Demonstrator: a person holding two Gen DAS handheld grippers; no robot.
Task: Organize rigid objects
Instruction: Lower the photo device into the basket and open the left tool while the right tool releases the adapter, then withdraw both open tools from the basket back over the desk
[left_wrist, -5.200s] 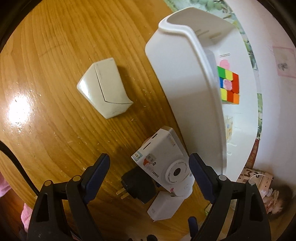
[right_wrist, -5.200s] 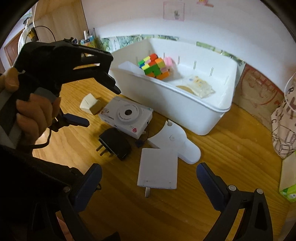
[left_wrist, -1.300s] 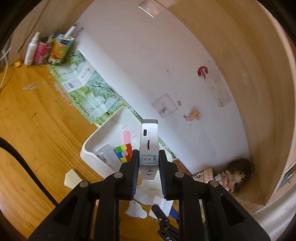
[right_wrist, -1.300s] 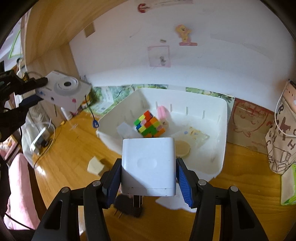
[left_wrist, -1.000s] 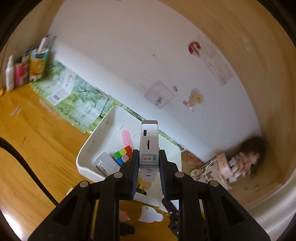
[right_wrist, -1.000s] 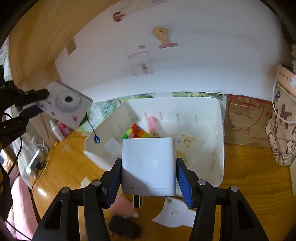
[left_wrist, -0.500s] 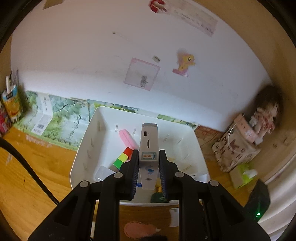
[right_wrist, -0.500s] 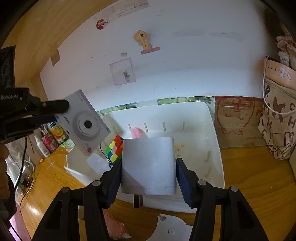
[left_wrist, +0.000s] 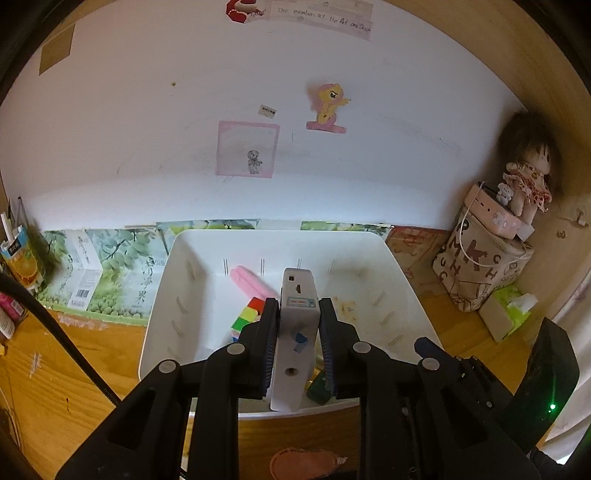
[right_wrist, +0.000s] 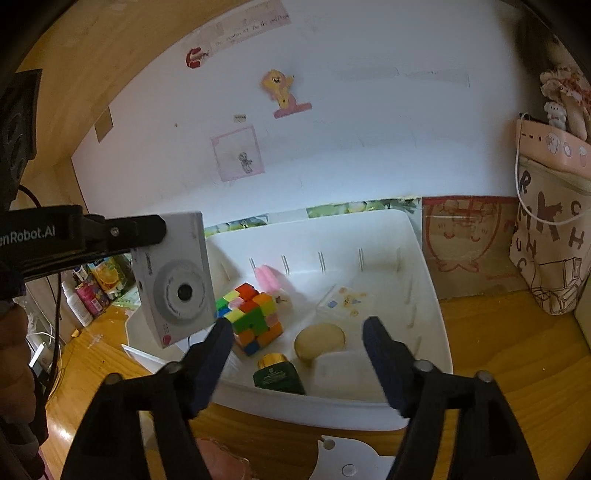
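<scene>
Now my left gripper (left_wrist: 297, 328) holds a white camera (left_wrist: 296, 332) edge-on above the white bin (left_wrist: 159, 317), its jaws shut on the camera's flat sides. My right gripper (right_wrist: 297, 341) has just been opening; its jaws stand wide with nothing between them, over the bin's near wall. Inside the bin lie a colour cube (right_wrist: 253, 317), a pink piece (right_wrist: 269, 278), a tan disc (right_wrist: 320, 339) and a dark green bottle (right_wrist: 277, 376). The bin sits on the wooden table (right_wrist: 491, 332).

The bin (right_wrist: 424, 266) stands on the counter (right_wrist: 491, 332) against the wall, holding the puzzle cube (right_wrist: 255, 317) at its left, a disc (right_wrist: 319, 338) to its right, a bottle (right_wrist: 277, 376) in front, with the camera (right_wrist: 173, 288) above its left rim.
</scene>
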